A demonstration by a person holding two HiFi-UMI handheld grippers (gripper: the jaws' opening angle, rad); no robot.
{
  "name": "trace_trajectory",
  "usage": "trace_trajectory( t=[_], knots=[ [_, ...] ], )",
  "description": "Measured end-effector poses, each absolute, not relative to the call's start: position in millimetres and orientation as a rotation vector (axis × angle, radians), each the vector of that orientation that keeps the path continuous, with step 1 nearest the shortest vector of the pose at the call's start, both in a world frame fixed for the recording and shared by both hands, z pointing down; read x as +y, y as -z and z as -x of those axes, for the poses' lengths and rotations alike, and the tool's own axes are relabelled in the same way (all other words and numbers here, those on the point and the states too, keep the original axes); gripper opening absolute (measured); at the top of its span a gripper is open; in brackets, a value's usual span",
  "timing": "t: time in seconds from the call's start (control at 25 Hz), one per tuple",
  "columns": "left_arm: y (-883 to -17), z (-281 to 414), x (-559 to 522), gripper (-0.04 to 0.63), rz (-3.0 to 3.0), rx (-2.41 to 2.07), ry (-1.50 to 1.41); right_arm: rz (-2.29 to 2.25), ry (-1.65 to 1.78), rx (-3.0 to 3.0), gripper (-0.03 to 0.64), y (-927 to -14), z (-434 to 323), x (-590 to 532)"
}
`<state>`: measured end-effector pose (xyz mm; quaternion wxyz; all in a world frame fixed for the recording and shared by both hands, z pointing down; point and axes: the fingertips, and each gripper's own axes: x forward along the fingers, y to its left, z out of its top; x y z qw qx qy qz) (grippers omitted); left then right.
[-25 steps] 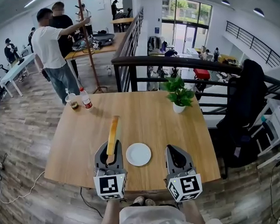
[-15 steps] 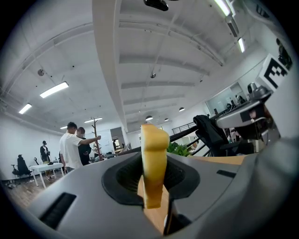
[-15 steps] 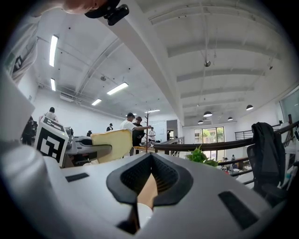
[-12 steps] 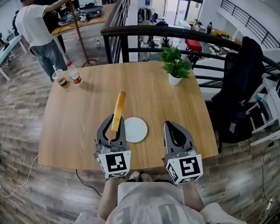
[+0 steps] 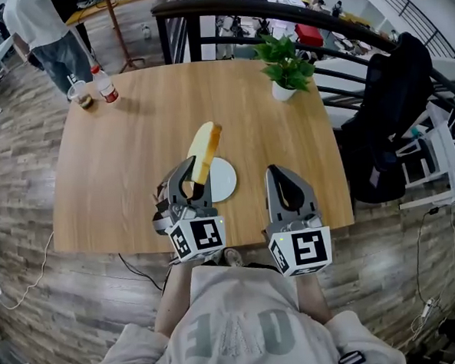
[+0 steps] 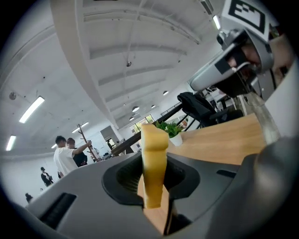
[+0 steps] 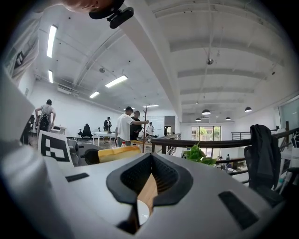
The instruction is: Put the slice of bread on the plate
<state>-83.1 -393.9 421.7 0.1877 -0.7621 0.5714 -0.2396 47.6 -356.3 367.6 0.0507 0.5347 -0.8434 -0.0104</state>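
Note:
A yellow-crusted slice of bread stands on edge between the jaws of my left gripper, which is shut on its lower end. The slice leans up and to the right over the left part of the small white plate on the wooden table. In the left gripper view the bread rises upright from the closed jaws. My right gripper hovers just right of the plate, shut with nothing in it. From the right gripper view the bread shows at the left.
A potted plant stands at the table's far right. A bottle and a cup sit at the far left corner. A black railing runs behind the table. A chair with a dark jacket is at the right, and a person stands far left.
My left gripper has come down and rolled, so the bread now tilts right over the plate instead of standing left of it. The right gripper has barely moved.

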Motion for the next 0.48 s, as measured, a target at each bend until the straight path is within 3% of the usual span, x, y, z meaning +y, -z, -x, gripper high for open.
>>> trace_trajectory(
  t=[0.48],
  knots=[
    [-497,90,-417,0.094,2.0,1.449,1.08,-1.683,-0.029,-2.466,0.018,-386,-58,-356]
  ],
)
